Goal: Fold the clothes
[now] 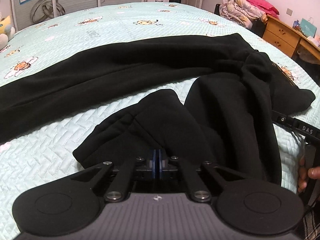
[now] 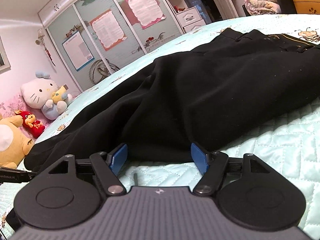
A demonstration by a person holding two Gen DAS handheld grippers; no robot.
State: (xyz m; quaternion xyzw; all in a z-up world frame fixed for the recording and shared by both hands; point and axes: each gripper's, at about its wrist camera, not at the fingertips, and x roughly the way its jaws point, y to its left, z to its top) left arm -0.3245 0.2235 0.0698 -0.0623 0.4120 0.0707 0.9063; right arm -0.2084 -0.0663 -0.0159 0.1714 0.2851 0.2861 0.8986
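Black trousers lie on a light green quilted bed. One leg stretches across to the left; the other leg is bent back toward me. My left gripper is shut on the hem of that near leg, its blue pads pressed together on the cloth. In the right wrist view the trousers fill the middle, waistband at the far right. My right gripper is open, its blue pads wide apart, right at the near edge of the cloth and holding nothing.
The right gripper body and a hand show at the right edge of the left wrist view. Plush toys sit at the bed's left side. A wardrobe, wooden drawers and piled bedding stand beyond the bed.
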